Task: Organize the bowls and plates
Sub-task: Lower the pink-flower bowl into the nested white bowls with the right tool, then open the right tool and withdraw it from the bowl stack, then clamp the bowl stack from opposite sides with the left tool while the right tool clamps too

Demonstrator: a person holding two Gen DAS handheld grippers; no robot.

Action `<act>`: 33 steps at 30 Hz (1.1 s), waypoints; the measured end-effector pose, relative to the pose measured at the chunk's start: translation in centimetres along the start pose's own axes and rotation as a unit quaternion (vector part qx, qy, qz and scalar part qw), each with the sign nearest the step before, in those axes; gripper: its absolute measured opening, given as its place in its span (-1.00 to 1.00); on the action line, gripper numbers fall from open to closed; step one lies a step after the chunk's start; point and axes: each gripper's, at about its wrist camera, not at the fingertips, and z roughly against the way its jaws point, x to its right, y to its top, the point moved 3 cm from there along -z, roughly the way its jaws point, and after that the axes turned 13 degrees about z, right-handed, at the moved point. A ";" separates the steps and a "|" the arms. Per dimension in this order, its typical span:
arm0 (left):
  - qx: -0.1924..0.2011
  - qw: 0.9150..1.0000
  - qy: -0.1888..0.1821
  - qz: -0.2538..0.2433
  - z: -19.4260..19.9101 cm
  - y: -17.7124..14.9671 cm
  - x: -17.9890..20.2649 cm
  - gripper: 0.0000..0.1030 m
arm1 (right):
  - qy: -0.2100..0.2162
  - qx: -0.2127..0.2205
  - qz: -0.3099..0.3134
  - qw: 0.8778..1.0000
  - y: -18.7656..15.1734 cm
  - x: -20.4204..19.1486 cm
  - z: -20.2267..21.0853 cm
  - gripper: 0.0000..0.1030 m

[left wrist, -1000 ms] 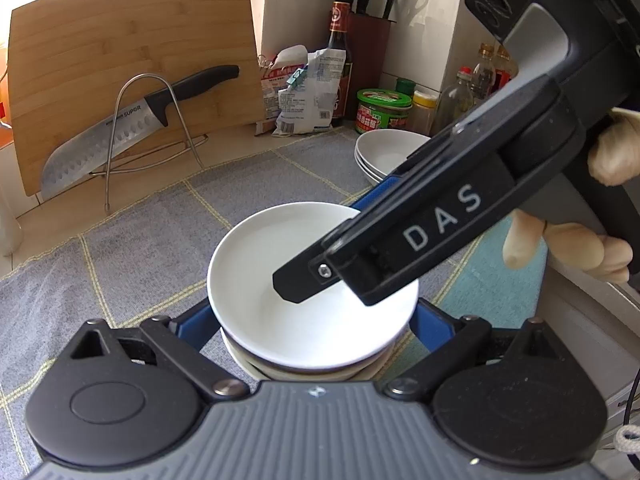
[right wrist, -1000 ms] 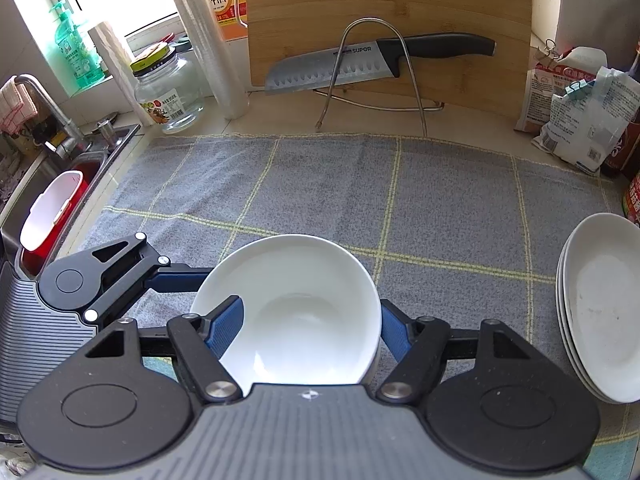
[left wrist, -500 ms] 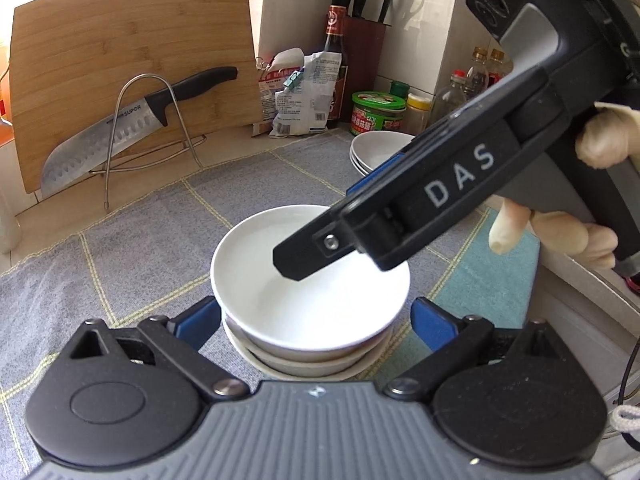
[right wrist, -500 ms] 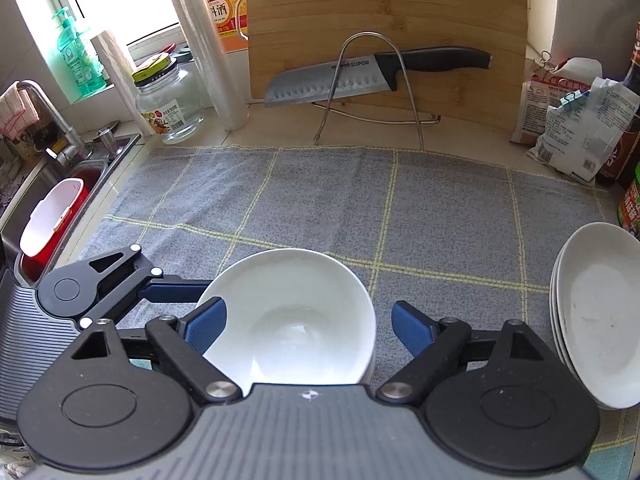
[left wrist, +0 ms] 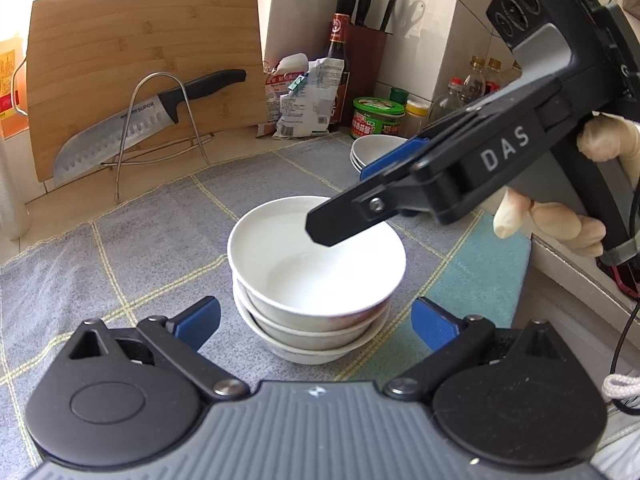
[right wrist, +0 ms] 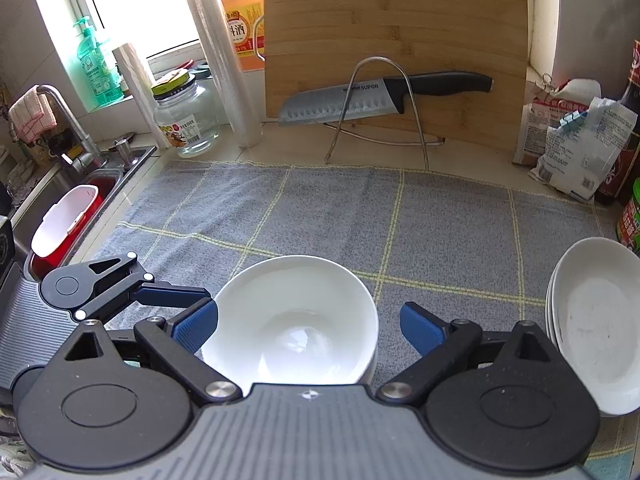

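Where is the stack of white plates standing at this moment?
In the right wrist view the stack of white plates stands at the right edge of the grey cloth, to the right of the white bowls and below the green-lidded jar.

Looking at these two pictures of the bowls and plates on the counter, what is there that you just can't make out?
- Lower bowls in the bowl stack: insides hidden by the top bowl, both views.
- Near side of the stack, right wrist view: covered by the right gripper, whose jaws are opening clear of it.
- Plate stack: cut off by the right edge there; in the left wrist view the right gripper hides most of it.
- Jar labels: too small.
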 end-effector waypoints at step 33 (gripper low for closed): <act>-0.078 0.980 0.173 0.054 -5.6 -4.3 1.6 0.98 | 0.074 -0.052 0.256 0.963 -10.1 2.4 -5.3 1.00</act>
